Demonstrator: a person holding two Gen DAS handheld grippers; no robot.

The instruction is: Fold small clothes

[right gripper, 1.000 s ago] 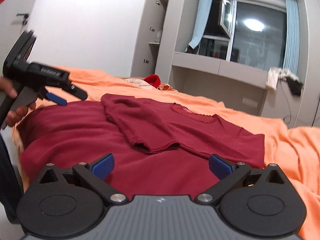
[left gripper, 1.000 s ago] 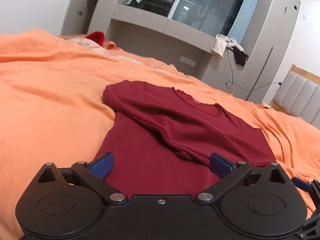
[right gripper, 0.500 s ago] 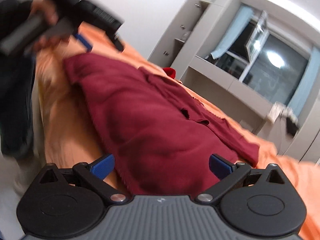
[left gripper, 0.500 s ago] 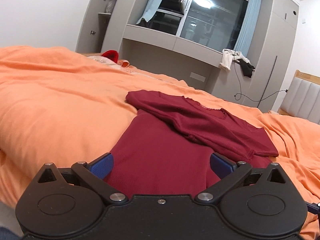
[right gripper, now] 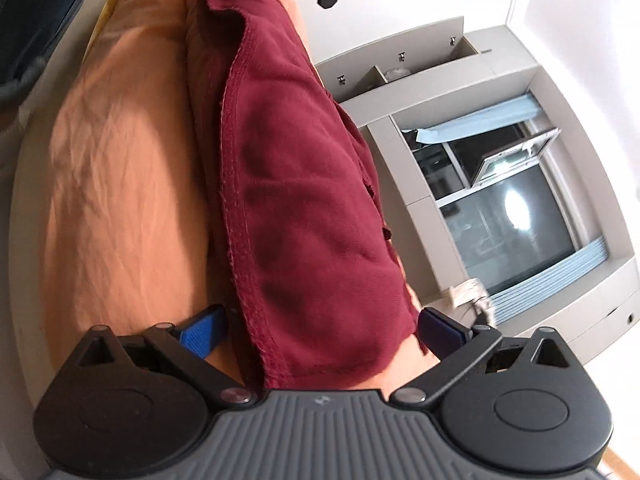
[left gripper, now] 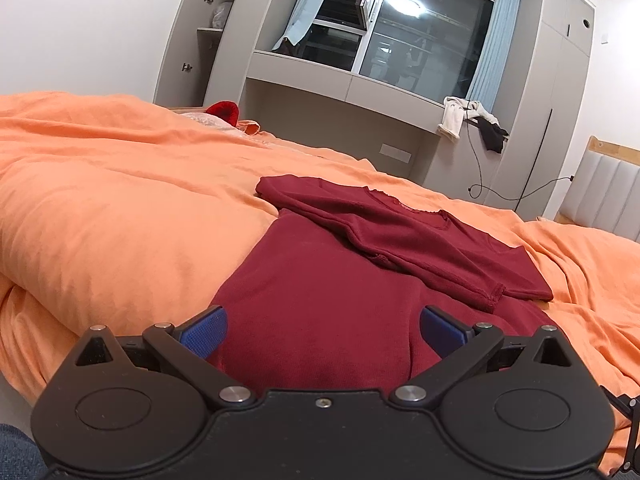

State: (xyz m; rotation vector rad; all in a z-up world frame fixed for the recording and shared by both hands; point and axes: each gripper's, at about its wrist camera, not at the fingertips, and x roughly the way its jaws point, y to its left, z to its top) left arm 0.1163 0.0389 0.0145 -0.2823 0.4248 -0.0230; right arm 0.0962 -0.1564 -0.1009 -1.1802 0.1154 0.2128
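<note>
Left wrist view shows the maroon shirt (left gripper: 320,304) lying on the orange bed (left gripper: 120,208), hem at the near edge, long axis running away from the fingers, both sleeves folded across the chest. The left gripper (left gripper: 322,330) is spread wide, holding nothing, above the hem. The right gripper (right gripper: 320,330), equally wide and empty, straddles the hem's right corner and is nearer the cloth. Compared with 0.5 s ago, the right view has rolled sideways and closed on the hem; the left has backed off slightly.

Grey cabinets (left gripper: 304,80) frame window (left gripper: 416,36) (dark outside).
</note>
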